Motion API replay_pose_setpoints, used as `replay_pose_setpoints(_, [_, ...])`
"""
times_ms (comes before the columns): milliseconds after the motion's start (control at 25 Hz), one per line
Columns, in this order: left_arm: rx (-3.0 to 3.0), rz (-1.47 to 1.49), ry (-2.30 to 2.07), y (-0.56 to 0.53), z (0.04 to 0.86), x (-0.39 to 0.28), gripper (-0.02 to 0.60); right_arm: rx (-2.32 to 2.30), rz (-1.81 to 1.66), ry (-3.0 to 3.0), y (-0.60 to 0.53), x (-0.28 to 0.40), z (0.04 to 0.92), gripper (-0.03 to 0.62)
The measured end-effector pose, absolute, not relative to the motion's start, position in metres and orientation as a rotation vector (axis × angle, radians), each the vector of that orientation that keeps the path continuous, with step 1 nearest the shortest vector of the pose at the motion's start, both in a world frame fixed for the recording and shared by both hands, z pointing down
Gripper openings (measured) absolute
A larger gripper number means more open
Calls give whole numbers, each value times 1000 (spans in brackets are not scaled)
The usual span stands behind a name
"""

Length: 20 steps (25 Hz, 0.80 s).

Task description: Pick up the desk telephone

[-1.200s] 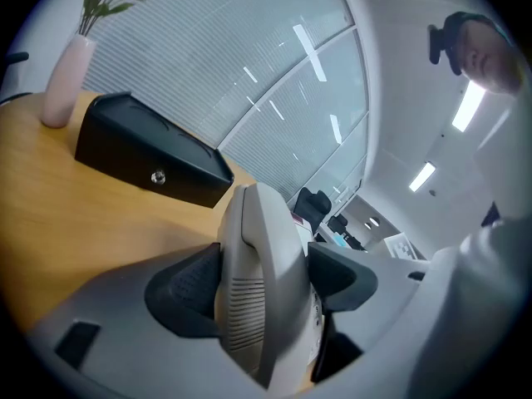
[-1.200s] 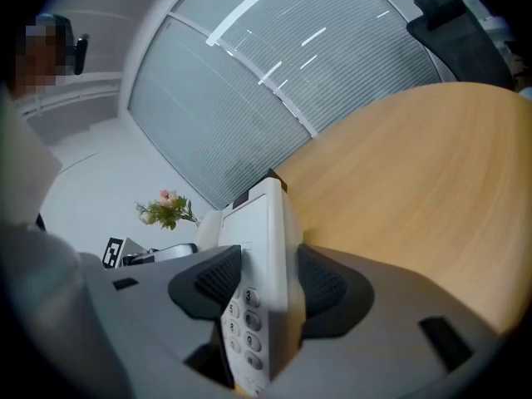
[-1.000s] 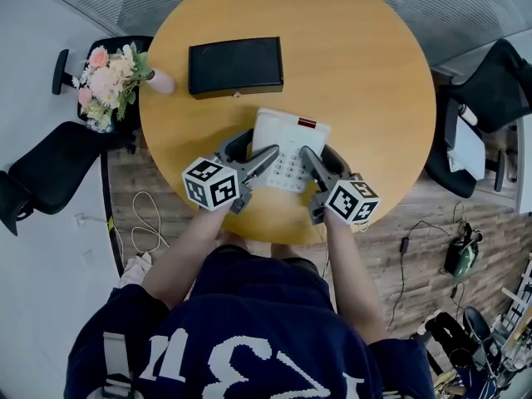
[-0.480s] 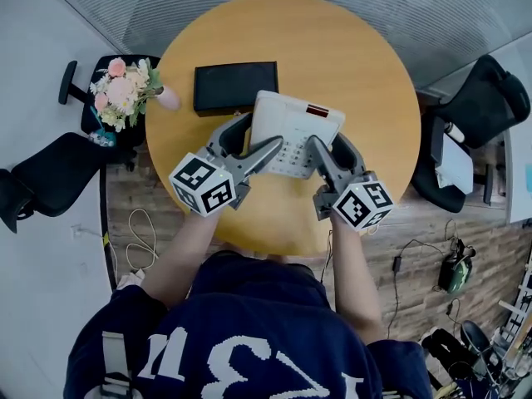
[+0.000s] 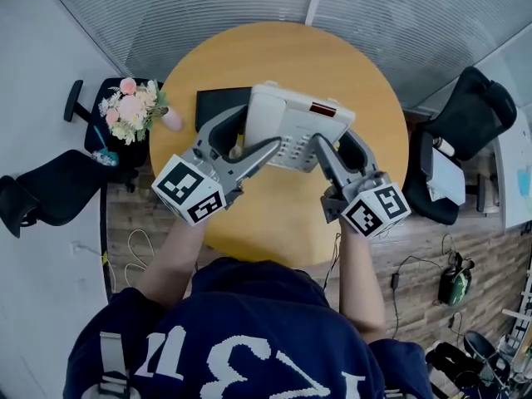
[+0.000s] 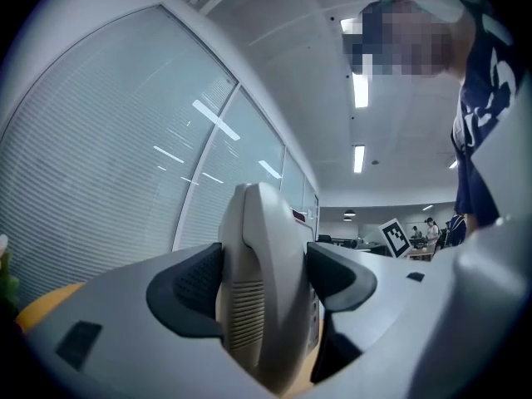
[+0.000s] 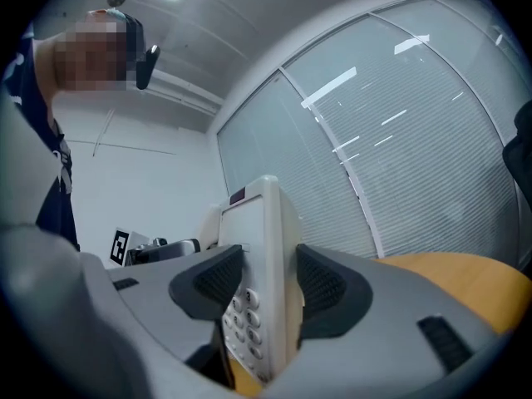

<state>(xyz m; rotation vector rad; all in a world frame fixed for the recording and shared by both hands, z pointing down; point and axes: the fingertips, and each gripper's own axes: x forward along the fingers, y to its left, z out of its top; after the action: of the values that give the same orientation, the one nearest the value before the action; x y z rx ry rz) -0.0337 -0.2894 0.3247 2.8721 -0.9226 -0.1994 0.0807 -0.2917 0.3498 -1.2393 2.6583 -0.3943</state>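
Desk telephone (image 5: pixel 299 123) sat clamped by left tongs (image 5: pixel 259 130) and right tongs (image 5: pixel 337 140) above tabletop (image 5: pixel 274 214); lift underway, next keep level.

A round wooden table (image 5: pixel 283 56) is set on a floor of wood planks (image 5: pixel 133 216), bordered at the left by a pale grey surface (image 5: pixel 33 98). Glazed partitions with closed slatted blinds (image 5: pixel 208 7) are seen behind the table. One black office chair (image 5: pixel 50 191) is placed at the left, and another black chair (image 5: pixel 470 115) at the right. Ceiling strip lights (image 6: pixel 360 90) are lit.
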Motion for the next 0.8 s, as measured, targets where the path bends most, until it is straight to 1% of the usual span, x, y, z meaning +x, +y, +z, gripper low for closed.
replay_pose_setpoints(360, [2969,-302,-970,-274,272,-35,324,-1210,-217,2673,-281,79,294,221])
replay_pose_setpoints(600, [2983,-331,-971,-270,260,-35,324,-1215,-174,2665,-276,80,280,219])
replay_pose_setpoints(800, [2978,-298,-989,-268,263,-32,324,-1225,-168,2676,-275,82,280,219])
